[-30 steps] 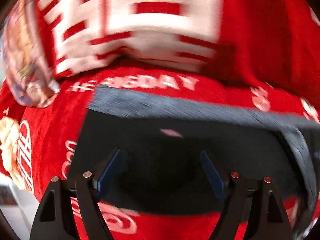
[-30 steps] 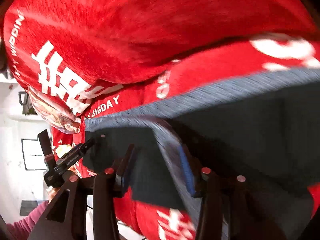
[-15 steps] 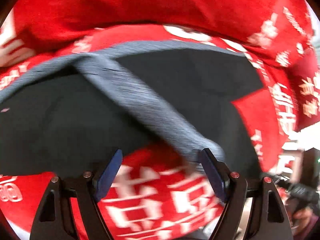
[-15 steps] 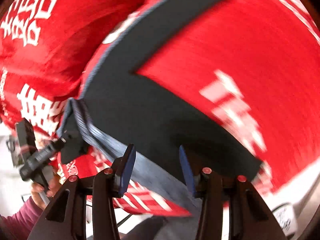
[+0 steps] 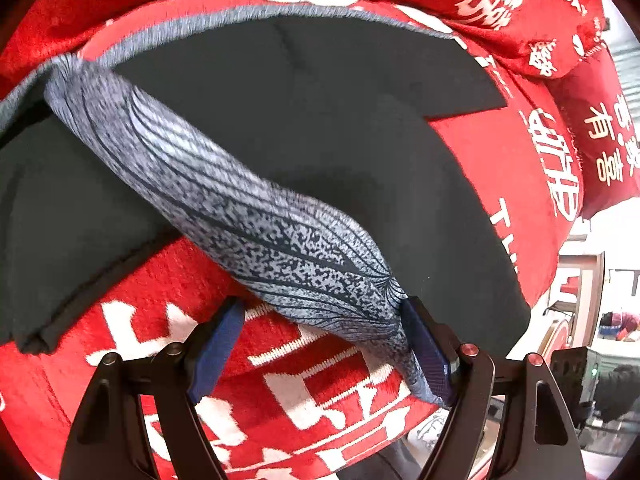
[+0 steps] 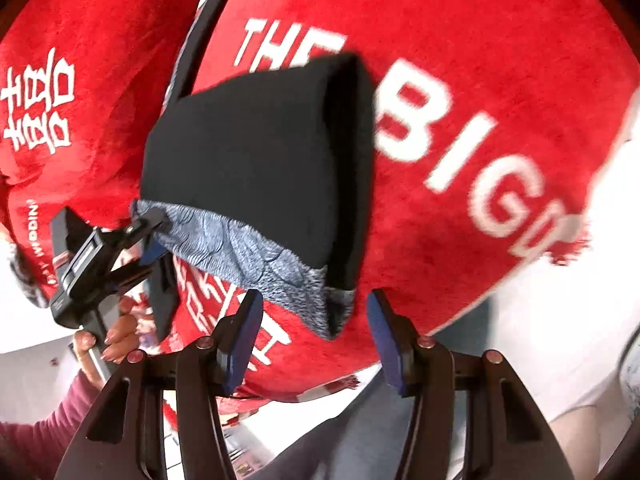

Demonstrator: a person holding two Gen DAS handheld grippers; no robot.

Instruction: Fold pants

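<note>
— Since a moment ago my right gripper (image 6: 314,334) has let the waistband go and backed off, jaws wide.

— And the pants (image 5: 320,128)?

— Dark, soft, limp, lying on the red blanket (image 5: 492,184). My left gripper (image 5: 320,350) looks open; the grey waistband (image 5: 256,216) only touches one pad. Best hold: that thick waistband. No containers in view.

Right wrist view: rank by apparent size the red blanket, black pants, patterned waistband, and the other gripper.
1. red blanket, fills most of the frame.
2. black pants.
3-4. patterned waistband and left gripper: look about alike, and their nearness to the camera differs, so unranked.
</note>
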